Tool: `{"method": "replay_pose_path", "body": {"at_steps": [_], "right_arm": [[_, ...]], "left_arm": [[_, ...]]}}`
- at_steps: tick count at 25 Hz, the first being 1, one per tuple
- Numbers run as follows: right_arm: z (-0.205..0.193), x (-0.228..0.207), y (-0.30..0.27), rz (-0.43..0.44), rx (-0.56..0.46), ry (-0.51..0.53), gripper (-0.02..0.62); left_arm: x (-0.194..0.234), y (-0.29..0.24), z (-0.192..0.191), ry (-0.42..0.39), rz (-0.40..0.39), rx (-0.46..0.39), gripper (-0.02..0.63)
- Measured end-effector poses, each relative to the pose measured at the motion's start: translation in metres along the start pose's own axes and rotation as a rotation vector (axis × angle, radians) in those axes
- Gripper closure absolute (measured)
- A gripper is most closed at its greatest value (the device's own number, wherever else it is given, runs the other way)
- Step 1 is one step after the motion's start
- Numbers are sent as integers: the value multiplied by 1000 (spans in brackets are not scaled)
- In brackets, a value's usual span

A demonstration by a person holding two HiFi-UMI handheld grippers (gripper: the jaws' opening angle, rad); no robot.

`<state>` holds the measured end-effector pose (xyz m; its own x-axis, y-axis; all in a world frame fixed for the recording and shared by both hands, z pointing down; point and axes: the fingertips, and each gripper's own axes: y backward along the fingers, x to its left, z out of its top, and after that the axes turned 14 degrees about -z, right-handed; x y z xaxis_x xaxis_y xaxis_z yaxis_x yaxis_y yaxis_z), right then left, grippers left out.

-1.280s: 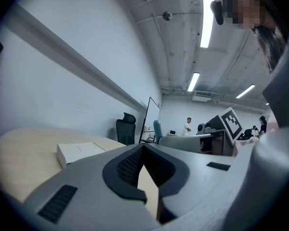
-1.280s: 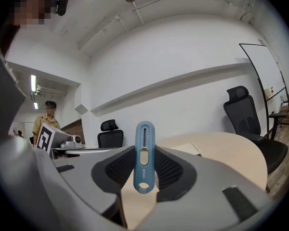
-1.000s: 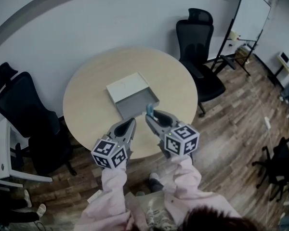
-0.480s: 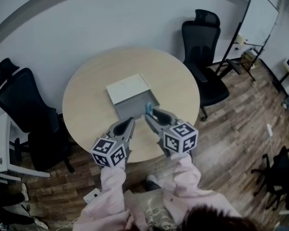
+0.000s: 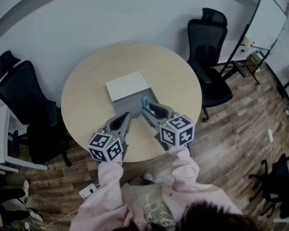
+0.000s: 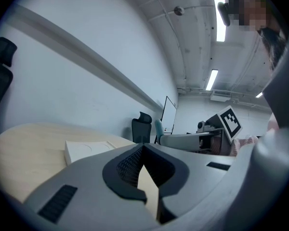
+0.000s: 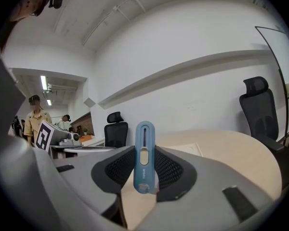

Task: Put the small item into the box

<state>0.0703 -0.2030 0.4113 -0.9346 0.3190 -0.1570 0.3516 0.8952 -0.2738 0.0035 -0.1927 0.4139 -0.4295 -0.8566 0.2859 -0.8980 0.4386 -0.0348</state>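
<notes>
Right gripper view: R gripper [image 5: 146,108] clamped on upright blue item [image 7: 144,146] | L gripper [image 5: 125,118] closed, empty | best: carry fwd over box [image 5: 127,102] centre, lower w/o clipping rim, then let go.

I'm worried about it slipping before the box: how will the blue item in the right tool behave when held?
The blue item looks like rigid plastic, standing straight without bending. Likely light: the right tool holds it upright by its lower half. Its smooth surface might slip.
</notes>
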Motion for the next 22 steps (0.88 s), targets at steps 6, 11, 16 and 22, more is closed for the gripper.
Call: {"method": "replay_pose_path", "body": {"at_steps": [6,11,16,22], "right_arm": [[1,-7,-17,7,11,-1,469],[-2,-9,-36,0,36,-11,469],[-5,-9,-55,-15,62,-10,469],[-13,-11,-67,-28,87,-10,469]], "left_arm": [[17,-7,-8,25,10,22,597],[36,-9,-14,52,12,48,597],[51,-15,-17,89,-15,57,597],[65,-19,-27,117,-25,84,597]]}}
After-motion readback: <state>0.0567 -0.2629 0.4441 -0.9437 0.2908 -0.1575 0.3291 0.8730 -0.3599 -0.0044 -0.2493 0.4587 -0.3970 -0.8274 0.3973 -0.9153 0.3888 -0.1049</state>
